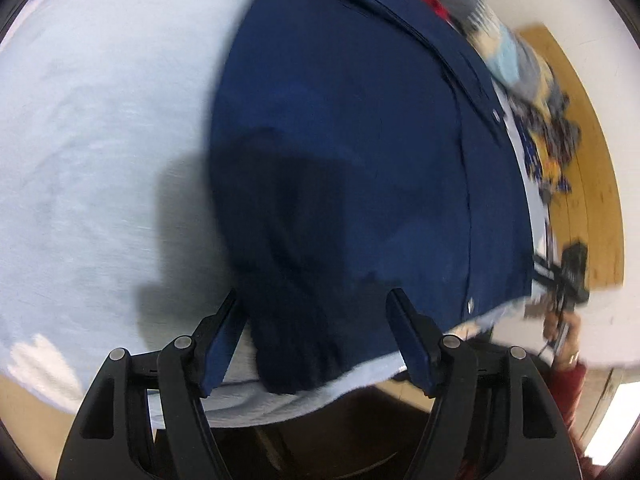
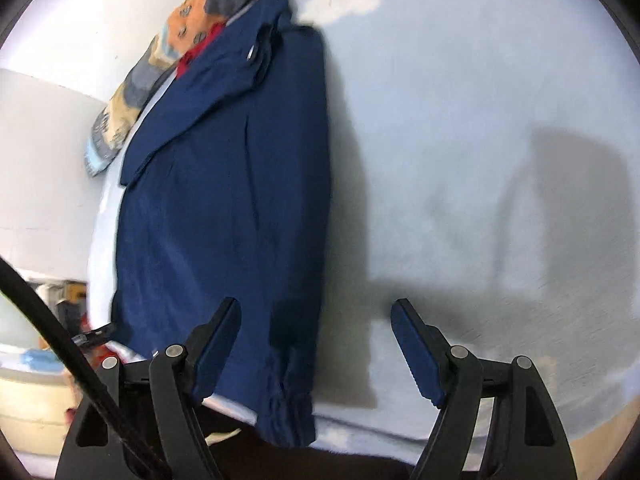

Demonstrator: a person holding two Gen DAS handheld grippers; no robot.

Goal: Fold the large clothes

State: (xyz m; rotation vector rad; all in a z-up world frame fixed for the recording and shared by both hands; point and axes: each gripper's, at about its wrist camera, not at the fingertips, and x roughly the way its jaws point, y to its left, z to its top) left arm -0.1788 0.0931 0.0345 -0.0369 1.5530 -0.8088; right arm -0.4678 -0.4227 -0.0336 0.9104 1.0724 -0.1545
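Observation:
A navy blue jacket (image 1: 344, 136) with snap buttons lies folded lengthwise on a pale blue bed sheet (image 1: 92, 152). Its gathered sleeve cuff (image 1: 296, 364) hangs at the near bed edge. My left gripper (image 1: 316, 312) is open above that cuff, holding nothing. In the right wrist view the jacket (image 2: 224, 200) lies left of centre, its cuff (image 2: 288, 420) at the bed edge. My right gripper (image 2: 316, 320) is open and empty over the jacket's right edge and the sheet (image 2: 460, 160). The other gripper in a hand (image 1: 564, 280) shows at the left wrist view's right edge.
A patterned multicoloured cloth (image 1: 500, 48) lies along the far side of the jacket, also in the right wrist view (image 2: 132, 92). A wooden floor (image 1: 592, 168) and white wall (image 2: 48, 120) lie beyond the bed. A black cable (image 2: 60, 344) crosses the lower left.

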